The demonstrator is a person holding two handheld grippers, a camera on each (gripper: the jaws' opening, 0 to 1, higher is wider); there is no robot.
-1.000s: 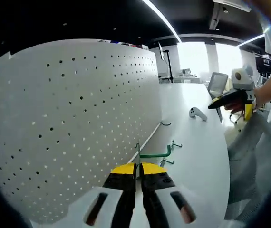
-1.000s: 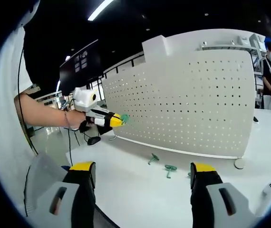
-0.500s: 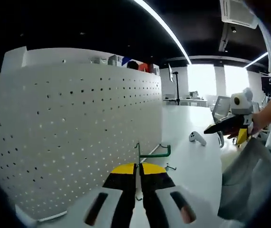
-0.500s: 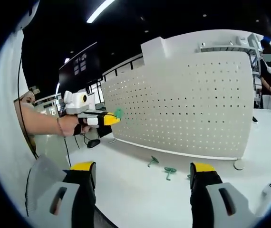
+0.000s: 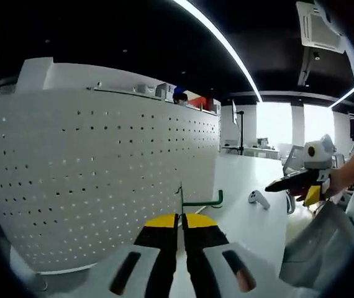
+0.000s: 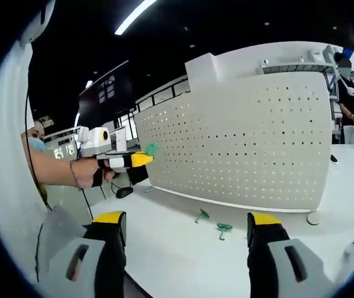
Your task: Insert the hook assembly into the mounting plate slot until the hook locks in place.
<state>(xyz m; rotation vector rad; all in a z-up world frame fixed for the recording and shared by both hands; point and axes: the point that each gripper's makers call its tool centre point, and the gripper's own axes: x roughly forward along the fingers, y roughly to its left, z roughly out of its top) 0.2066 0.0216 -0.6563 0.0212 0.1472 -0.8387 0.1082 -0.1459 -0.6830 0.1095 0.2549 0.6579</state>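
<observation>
Green wire, the hook juts from the tips of the left gripper, whose jaws are pinched narrow on its stem, facing the white pegboard that spreads toward nine o'clock. In the right gripper view the right gripper stands wide apart and empty; at twelve o'clock from it two spare hooks, seemingly green too, lie on the white table below the board.

Tool: black jaws, yellow tips, grey body; bracelet on wrist.
</observation>
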